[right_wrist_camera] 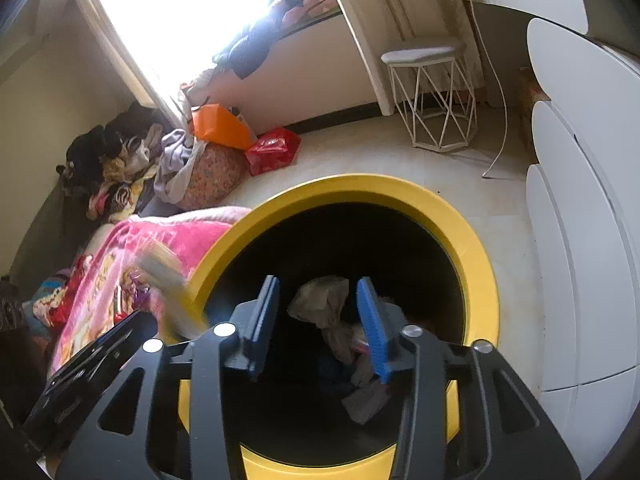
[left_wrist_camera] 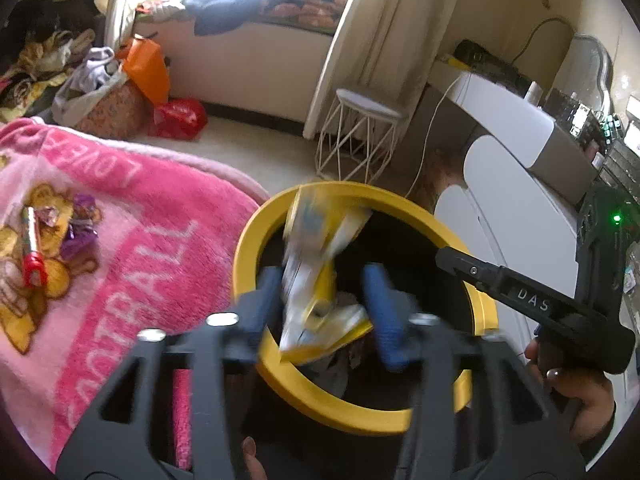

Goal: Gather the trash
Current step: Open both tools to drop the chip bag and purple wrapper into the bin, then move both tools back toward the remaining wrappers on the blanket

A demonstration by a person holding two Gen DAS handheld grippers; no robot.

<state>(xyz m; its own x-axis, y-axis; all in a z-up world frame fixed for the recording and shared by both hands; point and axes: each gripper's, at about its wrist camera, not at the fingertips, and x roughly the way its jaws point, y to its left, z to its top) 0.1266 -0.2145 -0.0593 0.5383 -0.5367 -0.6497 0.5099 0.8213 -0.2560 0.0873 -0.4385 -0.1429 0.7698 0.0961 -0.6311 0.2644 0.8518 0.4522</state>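
Note:
A yellow-rimmed black bin (left_wrist_camera: 248,240) stands beside the bed; it also shows in the right wrist view (right_wrist_camera: 472,240). My left gripper (left_wrist_camera: 326,300) is open over the bin, and a blurred yellow and white wrapper (left_wrist_camera: 316,264) hangs between its blue fingers, touching neither clearly. The wrapper also shows at the bin's left rim (right_wrist_camera: 176,296). My right gripper (right_wrist_camera: 320,320) is open and empty over the bin mouth, with crumpled paper trash (right_wrist_camera: 324,300) below inside. Several candy wrappers (left_wrist_camera: 56,232) lie on the pink blanket (left_wrist_camera: 152,248).
A white wire stool (left_wrist_camera: 360,136) stands on the floor beyond the bin. White drawers (right_wrist_camera: 580,220) are at the right. Bags and clothes (left_wrist_camera: 132,92) are piled by the window wall. The right gripper's body (left_wrist_camera: 552,312) reaches over the bin's right rim.

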